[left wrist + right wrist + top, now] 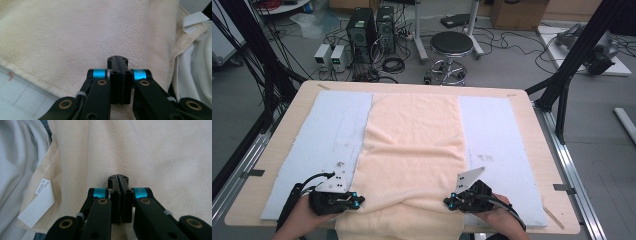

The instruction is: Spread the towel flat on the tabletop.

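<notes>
A cream towel (412,145) lies spread down the middle of a pale blue mat (492,130), and its near end hangs over the table's front edge. My left gripper (357,201) is at the towel's near left edge, my right gripper (449,201) at its near right edge. A raised fold of cloth runs between them. In the left gripper view the jaws (117,60) are pressed together on the towel (75,32). The right gripper (118,177) is shut the same way, with a crease in the towel (162,152) running out from its tips. A white label (37,205) is sewn on the hem.
The wooden table (542,165) shows bare margins around the mat. Behind it on the floor are a black stool (451,45), computer towers (362,27) and cables. Black frame posts rise at both sides. The person's white garment (195,75) is close to the towel's near edge.
</notes>
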The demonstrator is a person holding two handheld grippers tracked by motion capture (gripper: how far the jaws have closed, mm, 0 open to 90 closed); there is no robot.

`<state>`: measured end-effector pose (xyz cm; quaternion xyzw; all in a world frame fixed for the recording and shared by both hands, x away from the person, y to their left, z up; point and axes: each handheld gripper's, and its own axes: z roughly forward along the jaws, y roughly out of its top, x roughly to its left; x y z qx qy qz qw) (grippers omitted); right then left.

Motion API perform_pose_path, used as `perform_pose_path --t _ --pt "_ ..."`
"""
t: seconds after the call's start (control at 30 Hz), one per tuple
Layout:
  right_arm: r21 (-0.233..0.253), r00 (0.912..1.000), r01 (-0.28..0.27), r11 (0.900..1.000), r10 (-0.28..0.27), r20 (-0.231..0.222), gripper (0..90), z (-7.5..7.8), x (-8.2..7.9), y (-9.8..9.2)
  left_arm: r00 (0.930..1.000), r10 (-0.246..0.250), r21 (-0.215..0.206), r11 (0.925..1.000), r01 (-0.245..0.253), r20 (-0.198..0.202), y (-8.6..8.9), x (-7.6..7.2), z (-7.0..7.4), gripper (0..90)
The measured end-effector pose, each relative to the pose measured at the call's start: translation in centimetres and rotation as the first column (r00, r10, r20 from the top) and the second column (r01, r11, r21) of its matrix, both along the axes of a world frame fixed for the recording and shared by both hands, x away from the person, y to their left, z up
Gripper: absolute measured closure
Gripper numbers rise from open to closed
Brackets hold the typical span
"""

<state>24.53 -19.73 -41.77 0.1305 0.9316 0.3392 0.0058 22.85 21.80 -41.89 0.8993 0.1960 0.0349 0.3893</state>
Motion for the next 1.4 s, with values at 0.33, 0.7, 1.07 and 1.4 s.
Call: perform_pose_path --t 0.33,0.7,1.07,1.4 --pt "0.066 0.9999 0.006 0.998 -0.007 0.012 56.3 1.1 0.6 0.7 0.9995 -0.011 -0.018 0.9998 0.012 0.030 -1.9 0.7 0.7 49.1" --pt "0.002 0.9977 -0.059 0.998 0.059 -0.033 85.0 -0.5 0.6 1.7 0.9989 -0.044 0.000 0.9990 0.044 -0.016 -2.2 0.6 -0.1 83.5" --pt "0.007 0.9897 -0.132 0.991 0.132 -0.055 85.2 0.3 -0.1 1.4 0.9939 -0.098 -0.022 0.9951 0.097 -0.050 -1.5 -0.3 0.1 83.7" --pt "0.085 0.9994 -0.029 0.996 0.031 -0.018 61.5 1.9 1.2 0.0 0.9959 -0.090 -0.061 0.9942 0.089 -0.012 -1.6 -0.3 0.9 44.8"
